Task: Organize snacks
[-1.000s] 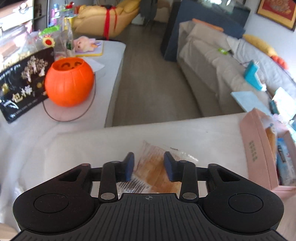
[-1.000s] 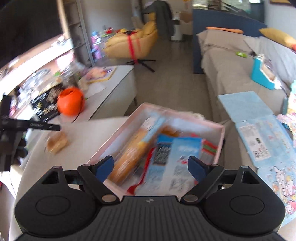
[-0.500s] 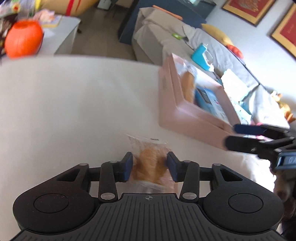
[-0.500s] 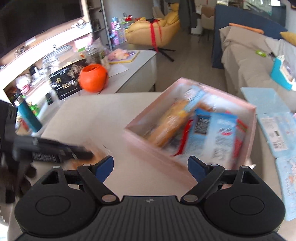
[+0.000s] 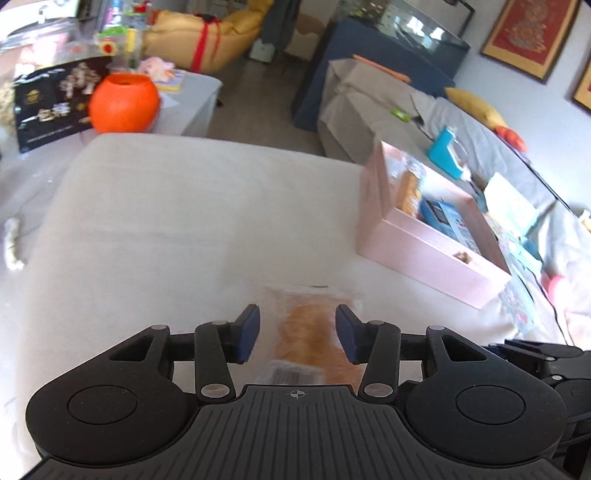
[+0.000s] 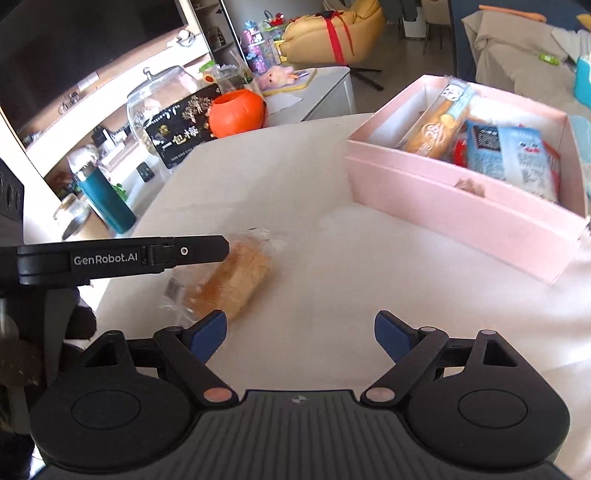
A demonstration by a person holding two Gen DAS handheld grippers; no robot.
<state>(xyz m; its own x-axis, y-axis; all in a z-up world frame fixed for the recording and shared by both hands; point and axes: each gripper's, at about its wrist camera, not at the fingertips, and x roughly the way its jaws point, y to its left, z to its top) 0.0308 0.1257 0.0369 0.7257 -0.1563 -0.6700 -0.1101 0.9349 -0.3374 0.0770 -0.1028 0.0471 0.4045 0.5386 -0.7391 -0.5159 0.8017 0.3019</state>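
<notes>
The left gripper straddles a clear-wrapped golden bread roll lying on the white tablecloth, pads apart from it. The right gripper hangs spread and empty. Beyond sits the half-filled pink cardboard box, probably the roll's destination.

Daylight fills a living room: a yellow armchair tied with red ribbon at eleven o'clock, a grey-draped sofa at two, framed pictures on the pale wall beyond.
</notes>
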